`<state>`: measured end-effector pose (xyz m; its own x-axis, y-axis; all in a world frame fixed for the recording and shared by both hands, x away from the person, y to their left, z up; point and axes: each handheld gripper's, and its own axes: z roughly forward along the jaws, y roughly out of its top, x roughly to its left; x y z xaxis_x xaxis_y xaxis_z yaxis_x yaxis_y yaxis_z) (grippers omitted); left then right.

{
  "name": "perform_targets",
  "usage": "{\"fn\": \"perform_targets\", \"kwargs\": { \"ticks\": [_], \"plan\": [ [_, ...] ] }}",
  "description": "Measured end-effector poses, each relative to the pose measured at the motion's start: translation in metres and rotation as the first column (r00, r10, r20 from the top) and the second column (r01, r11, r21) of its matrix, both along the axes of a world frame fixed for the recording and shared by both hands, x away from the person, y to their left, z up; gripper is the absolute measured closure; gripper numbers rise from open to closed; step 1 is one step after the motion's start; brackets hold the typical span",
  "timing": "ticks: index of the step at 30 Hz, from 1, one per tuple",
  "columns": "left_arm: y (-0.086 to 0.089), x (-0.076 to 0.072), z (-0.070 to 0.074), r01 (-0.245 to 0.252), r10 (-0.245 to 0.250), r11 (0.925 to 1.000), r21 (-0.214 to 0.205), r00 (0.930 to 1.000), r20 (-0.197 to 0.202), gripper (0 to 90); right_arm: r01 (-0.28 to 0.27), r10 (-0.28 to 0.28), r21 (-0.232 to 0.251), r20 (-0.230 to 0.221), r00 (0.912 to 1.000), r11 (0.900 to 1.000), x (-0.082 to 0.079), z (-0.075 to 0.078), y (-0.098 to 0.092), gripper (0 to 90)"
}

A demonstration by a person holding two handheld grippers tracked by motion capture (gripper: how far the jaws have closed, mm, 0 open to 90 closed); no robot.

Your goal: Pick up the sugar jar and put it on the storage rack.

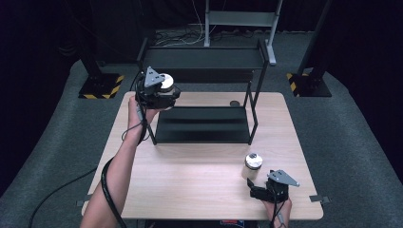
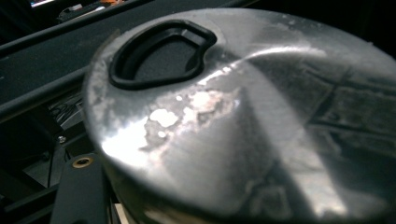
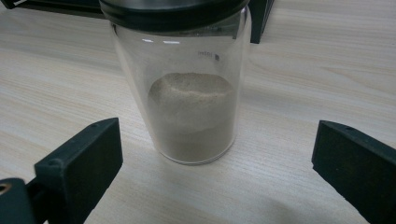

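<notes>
Roughly halfway: the rack [image 1: 204, 124] stands at the table's [image 1: 190, 190] far edge with both shelves bare. One jar [image 1: 164, 83] hangs clamped in the left gripper [image 1: 159, 92] near the rack's upper left corner. A second jar [image 1: 252, 166] stands near the right front corner, ungripped between the right gripper's [image 1: 259, 190] wide-open jaws.

Steel-lidded jar [image 1: 164, 83] raised beside shelf, second jar [image 1: 252, 166] upright on table
</notes>
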<state>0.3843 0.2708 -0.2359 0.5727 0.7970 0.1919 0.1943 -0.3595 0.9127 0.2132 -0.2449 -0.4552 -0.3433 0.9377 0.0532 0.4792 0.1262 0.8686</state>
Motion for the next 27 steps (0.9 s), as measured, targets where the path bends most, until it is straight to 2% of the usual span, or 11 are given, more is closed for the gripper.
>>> {"fn": "perform_targets", "kwargs": {
  "ticks": [10,27],
  "plan": [
    [0.003,0.002,0.01,0.012,-0.012,0.9998,-0.014,0.9999,0.005,30.2,0.004,-0.003,-0.006,0.001,1.0,1.0,0.0,0.0,0.001,1.3],
    [0.003,0.007,0.03,0.036,-0.035,0.9993,-0.01,0.9993,0.015,30.2,0.003,-0.003,-0.003,0.001,1.0,1.0,0.0,0.0,0.001,1.3]
  ]
}}
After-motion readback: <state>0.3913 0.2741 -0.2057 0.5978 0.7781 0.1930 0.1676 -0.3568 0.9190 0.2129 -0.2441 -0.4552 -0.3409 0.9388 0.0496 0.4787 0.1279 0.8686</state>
